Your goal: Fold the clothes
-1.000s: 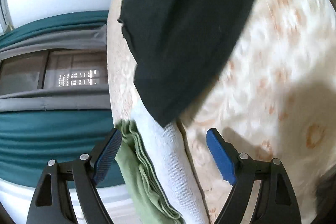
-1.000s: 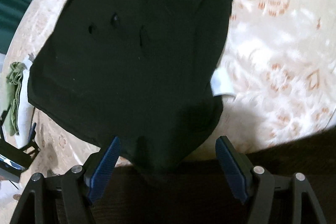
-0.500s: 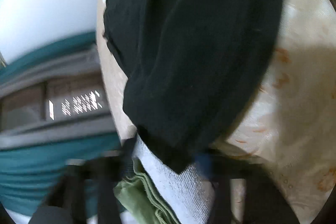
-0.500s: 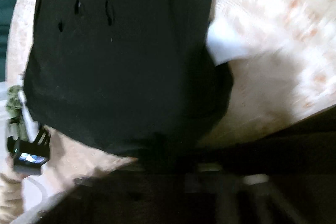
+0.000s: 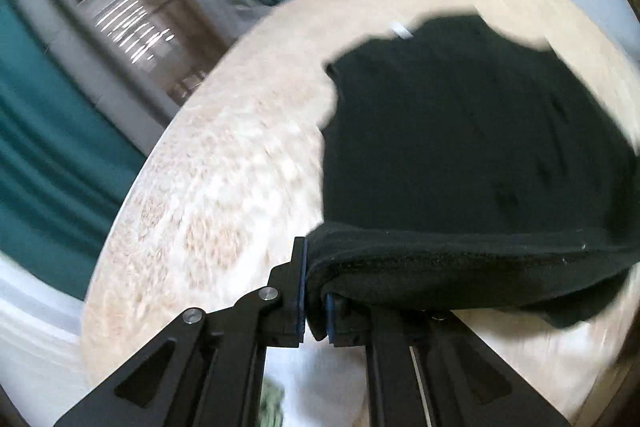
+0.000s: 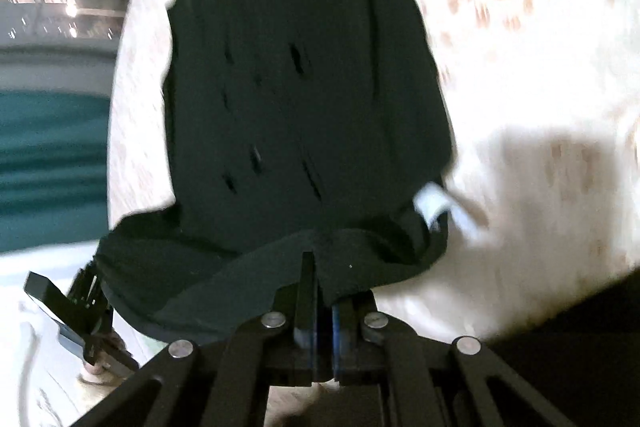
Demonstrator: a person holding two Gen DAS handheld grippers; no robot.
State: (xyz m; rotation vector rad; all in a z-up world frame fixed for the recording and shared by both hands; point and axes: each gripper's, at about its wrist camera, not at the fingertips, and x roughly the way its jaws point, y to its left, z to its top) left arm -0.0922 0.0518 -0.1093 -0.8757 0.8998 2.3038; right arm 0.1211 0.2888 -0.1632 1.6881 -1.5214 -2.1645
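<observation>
Landmark: the black garment (image 5: 480, 155), spread on a cream patterned cloth (image 5: 224, 195) that covers a round surface.

Left wrist view, nearest first. The left gripper (image 5: 316, 307) is clamped on the near hem of the black garment; a thick roll of fabric is pinched between the blue pads and lifts off the cloth, running off to the right of the jaws. Beyond the hem, the garment body lies across the cloth, and a small white tag (image 5: 402, 29) shows at its far edge. To the garment's left the cloth is bare. Beyond the cloth's rim are a teal curtain (image 5: 52, 147) and a window (image 5: 132, 23). A scrap of green fabric (image 5: 272, 401) shows below the jaws; only this view shows it.

Right wrist view. The right gripper (image 6: 320, 291) is clamped on the same near hem at another point. Only this view shows the left gripper's body, at the garment's near-left corner, several slits in the fabric, and a white label (image 6: 434, 203) at the garment's near-right edge.
</observation>
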